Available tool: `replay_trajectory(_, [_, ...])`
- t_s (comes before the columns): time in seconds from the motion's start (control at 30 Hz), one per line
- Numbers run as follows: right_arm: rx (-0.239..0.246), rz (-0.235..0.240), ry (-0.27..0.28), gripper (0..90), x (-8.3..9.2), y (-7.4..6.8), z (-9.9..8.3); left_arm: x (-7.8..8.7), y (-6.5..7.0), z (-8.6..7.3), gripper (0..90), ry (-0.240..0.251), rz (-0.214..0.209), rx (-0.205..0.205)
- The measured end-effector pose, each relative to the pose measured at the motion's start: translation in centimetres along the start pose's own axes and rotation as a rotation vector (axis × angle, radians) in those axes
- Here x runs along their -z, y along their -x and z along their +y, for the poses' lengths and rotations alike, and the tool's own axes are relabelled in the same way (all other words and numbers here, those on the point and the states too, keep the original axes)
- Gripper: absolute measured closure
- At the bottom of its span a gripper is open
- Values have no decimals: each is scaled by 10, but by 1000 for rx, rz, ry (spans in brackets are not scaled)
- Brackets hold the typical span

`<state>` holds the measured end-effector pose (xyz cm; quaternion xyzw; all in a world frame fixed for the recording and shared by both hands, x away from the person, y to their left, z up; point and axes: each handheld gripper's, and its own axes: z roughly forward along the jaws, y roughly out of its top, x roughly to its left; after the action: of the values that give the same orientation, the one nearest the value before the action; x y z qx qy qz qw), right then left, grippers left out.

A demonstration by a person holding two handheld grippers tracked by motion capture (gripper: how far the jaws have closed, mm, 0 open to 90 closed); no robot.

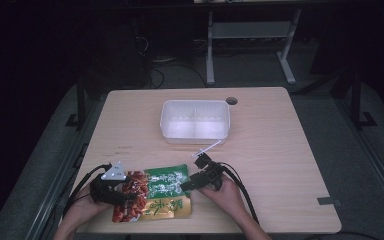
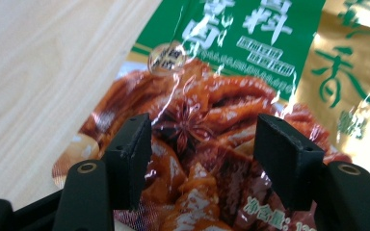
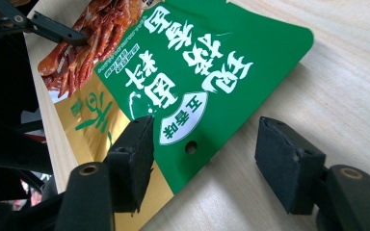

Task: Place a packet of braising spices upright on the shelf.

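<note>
A flat food packet (image 1: 152,195) lies near the table's front edge, green at its top, gold at the side, with a picture of red braised meat. My left gripper (image 1: 126,196) rests over its red end. In the left gripper view its jaws (image 2: 202,144) stand apart above the meat picture on the packet (image 2: 207,110), which lies flat beneath them. My right gripper (image 1: 185,186) is at the packet's green top edge. It is open (image 3: 204,149), one jaw over the packet (image 3: 197,72) and the other over bare wood. The left gripper's jaw (image 3: 60,33) touches the red end.
A white two-compartment container (image 1: 195,102) stands at the middle of the wooden table (image 1: 280,165). A thin white stick (image 1: 207,148) lies just in front of it, close to the right gripper. A cable hole (image 1: 231,100) sits behind the container.
</note>
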<state>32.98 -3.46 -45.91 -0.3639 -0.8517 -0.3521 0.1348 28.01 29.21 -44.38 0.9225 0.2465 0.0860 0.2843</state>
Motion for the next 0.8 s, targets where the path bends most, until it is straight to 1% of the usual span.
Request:
replay_trajectory(0.03, [0, 0, 0, 387, 0, 0, 0, 0, 0, 0, 374, 0, 0, 0])
replay_trajectory(0.17, [-6, 26, -5, 442, -6, -1, 1, -1, -2, -1, 374, -1, -14, 20])
replay_trajectory(0.27, [-5, 42, -12, 479, -9, -2, 3, -1, -4, -3, 366, -2, -20, 27])
replay_trajectory(0.3, [-5, 42, -12, 479, -9, -2, 3, -1, -4, -3, 364, -2, -20, 27])
replay_trajectory(0.37, [-8, 60, -16, 513, -12, -3, 3, -1, -4, -3, 363, 1, -21, 31])
replay_trajectory(0.4, [-5, 69, -14, 550, -13, -4, 4, -1, -4, -3, 363, -1, -21, 29])
replay_trajectory(0.47, [-5, 75, -13, 565, -14, -4, 5, -1, -3, -3, 362, -2, -19, 29])
replay_trajectory(0.5, [-11, 87, -12, 610, -16, -5, 6, -1, -3, -3, 361, -3, -18, 26])
replay_trajectory(0.53, [-12, 92, -13, 632, -17, -5, 7, -1, -3, -3, 361, -3, -17, 23])
replay_trajectory(0.57, [-12, 92, -13, 632, -17, -5, 7, -1, -3, -3, 360, -3, -17, 23])
replay_trajectory(0.6, [-13, 93, -12, 653, -18, -5, 7, -2, -3, -3, 360, -2, -16, 23])
replay_trajectory(0.63, [-11, 89, -14, 701, -20, -6, 8, -2, -3, -3, 359, -1, -15, 23])
replay_trajectory(0.67, [-8, 89, -12, 727, -21, -7, 8, -2, -3, -2, 358, 3, -14, 22])
replay_trajectory(0.7, [-8, 89, -12, 727, -21, -7, 8, -2, -3, -2, 358, 3, -14, 22])
replay_trajectory(0.73, [-12, 87, -9, 758, -22, -8, 9, -3, -2, -2, 358, 4, -16, 18])
replay_trajectory(0.8, [-15, 86, -8, 770, -23, -8, 10, -3, -2, -2, 357, 4, -15, 16])
